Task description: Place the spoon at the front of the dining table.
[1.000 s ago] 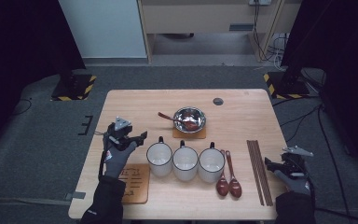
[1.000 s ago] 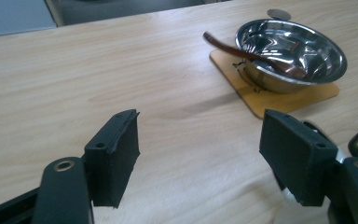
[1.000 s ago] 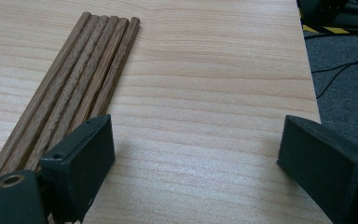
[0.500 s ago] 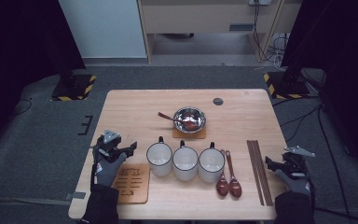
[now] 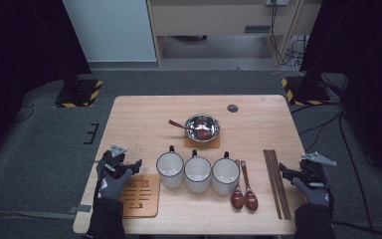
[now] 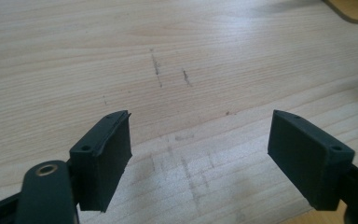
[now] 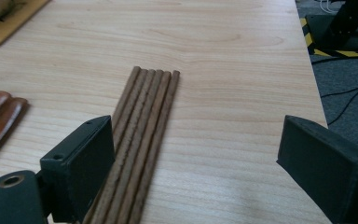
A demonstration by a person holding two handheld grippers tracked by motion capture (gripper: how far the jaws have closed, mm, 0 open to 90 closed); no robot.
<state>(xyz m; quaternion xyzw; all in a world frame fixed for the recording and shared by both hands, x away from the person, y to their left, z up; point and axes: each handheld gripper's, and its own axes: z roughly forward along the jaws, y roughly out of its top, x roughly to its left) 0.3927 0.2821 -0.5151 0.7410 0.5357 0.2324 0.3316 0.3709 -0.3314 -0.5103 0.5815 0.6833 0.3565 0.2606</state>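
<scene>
Chopsticks (image 7: 142, 135): slender, ridged brown wood.

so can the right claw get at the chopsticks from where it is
Probably yes. The right claw stands open just at the near end of the chopsticks, which lie flat in a tight row on the table. Nothing lies between them; the spoons sit off to the side.

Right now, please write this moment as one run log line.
left gripper: jaws just opening, nothing between, beside coaster | right gripper: open, by chopsticks | mugs: three in row, untouched
</scene>
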